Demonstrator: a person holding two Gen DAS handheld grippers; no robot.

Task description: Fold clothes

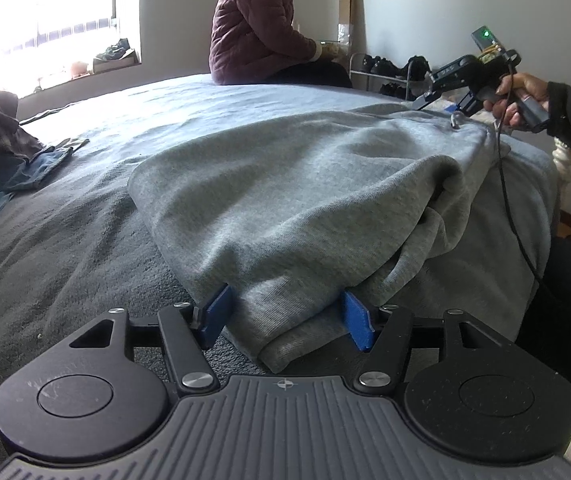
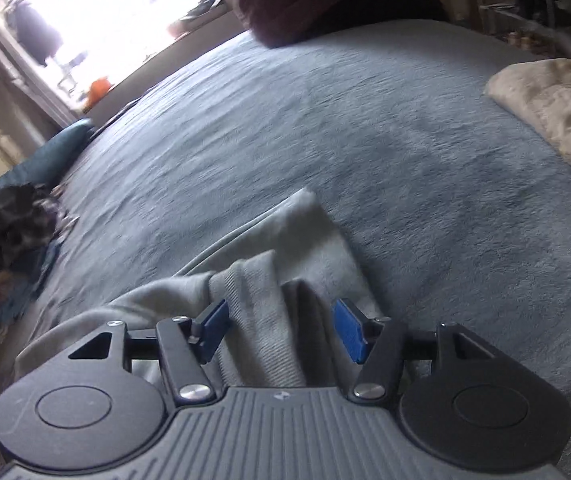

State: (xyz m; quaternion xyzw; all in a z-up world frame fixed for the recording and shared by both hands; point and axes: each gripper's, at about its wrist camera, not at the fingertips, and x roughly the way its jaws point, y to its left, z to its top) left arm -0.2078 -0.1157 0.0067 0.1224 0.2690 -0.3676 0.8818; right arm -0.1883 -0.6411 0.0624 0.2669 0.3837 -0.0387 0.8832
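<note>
Grey fleece, a folded sweatshirt (image 1: 285, 200), spread across the blue-grey bedcover (image 1: 65, 240) and reaching right down into the left gripper (image 1: 287, 314). Blue pads (image 1: 217, 314) parted on either side of the nearest folded corner, cloth lying between them; left pad clear of the fabric, right pad at or against its edge, contact hard to judge. Farther off, at the garment's far right end, right gripper (image 1: 439, 98) gripped by a hand (image 1: 519, 98), hovering just over the cloth near a metal eyelet. Behind, a person in a maroon quilted jacket (image 1: 261, 28) seated on the bed's far edge; dark and denim clothes (image 1: 1, 160) heaped at left. From the right wrist, blurred: same grey sweatshirt (image 2: 261, 300) bunched in ridges between the spread blue pads (image 2: 215, 330) of the right gripper (image 2: 281, 330), neither pad visibly pressing it. Beige cloth (image 2: 557, 108) well apart at right.
</note>
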